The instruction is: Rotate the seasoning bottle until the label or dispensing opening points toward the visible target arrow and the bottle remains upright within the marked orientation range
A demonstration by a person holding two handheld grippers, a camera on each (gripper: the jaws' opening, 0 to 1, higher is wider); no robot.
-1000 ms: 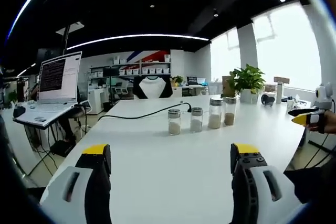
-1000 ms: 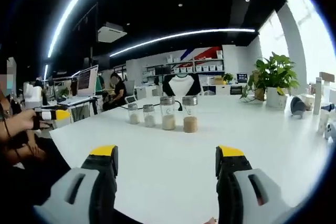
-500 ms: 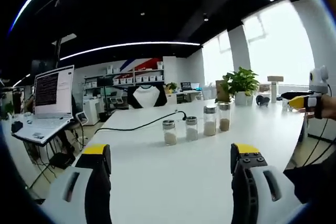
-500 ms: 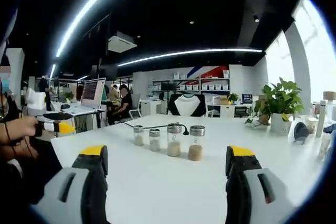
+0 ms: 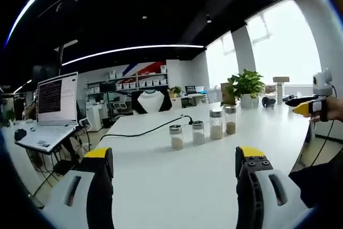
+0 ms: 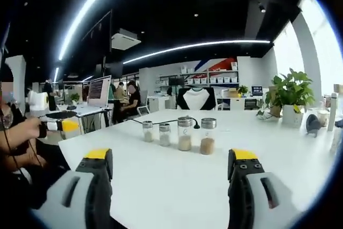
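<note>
Four seasoning bottles stand upright in a row out on the white worktop [image 5: 161, 175], well ahead of both tongs. In the left gripper view the row runs from a short bottle [image 5: 176, 137] through a second short bottle [image 5: 198, 132] to a taller bottle [image 5: 216, 124] and the far tall bottle [image 5: 230, 120], each with pale or brownish powder in the bottom and a metal cap. The left tongs [image 5: 174, 159] hang over the near worktop, jaws spread wide, nothing between them. A black cable [image 5: 144, 130] snakes across the surface behind the bottles. An open laptop [image 5: 53, 97] sits off to the left on another desk, and a potted plant [image 5: 247, 85] stands at the far right of the worktop.

Over in the right gripper view, the right tongs [image 6: 171, 159] are likewise wide open and empty, aimed at the same row. The other tongs' yellow tip [image 6: 68, 125] pokes in from the left, held in a person's hand [image 6: 27, 132]. No arrow or marking on the worktop can be made out, and the bottle labels are too small to read.
</note>
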